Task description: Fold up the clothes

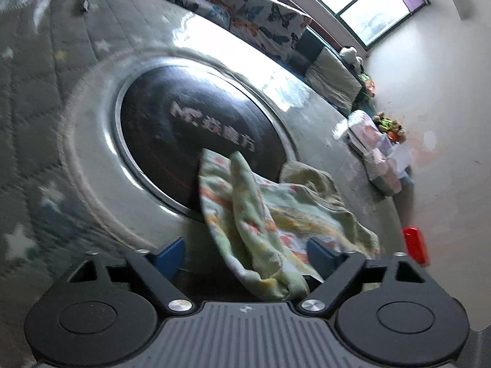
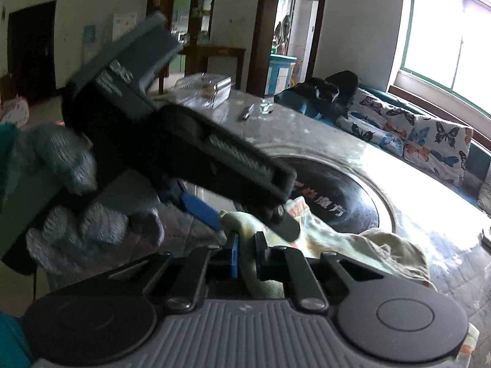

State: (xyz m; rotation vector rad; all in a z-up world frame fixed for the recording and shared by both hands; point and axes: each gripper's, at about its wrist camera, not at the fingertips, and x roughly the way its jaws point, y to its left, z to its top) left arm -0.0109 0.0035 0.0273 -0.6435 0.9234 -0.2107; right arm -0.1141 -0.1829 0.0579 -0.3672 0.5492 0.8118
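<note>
Pale green cloth garment with an orange and yellow print (image 2: 310,230) lies crumpled on the grey table (image 2: 353,141), partly over the table's round black inset disc with white lettering (image 2: 343,196). My right gripper (image 2: 245,256) has its blue pads nearly together, pinching a rolled green edge of that garment. Only the right view shows this pinch.

Left view: the same garment (image 1: 260,214) runs up between my left gripper's (image 1: 245,253) blue pads (image 1: 170,253), which stand wide apart. I can't tell if either pad touches the fabric. A red part at the right edge of this view is too blurred to identify.

Right view alone shows the left gripper's body (image 2: 172,141) from outside, slanting down toward the garment, held by a hand in a grey knit glove (image 2: 76,214).

Left view alone shows the butterfly-print cushions (image 1: 245,9) from the table side, under the window (image 1: 368,0).
</note>
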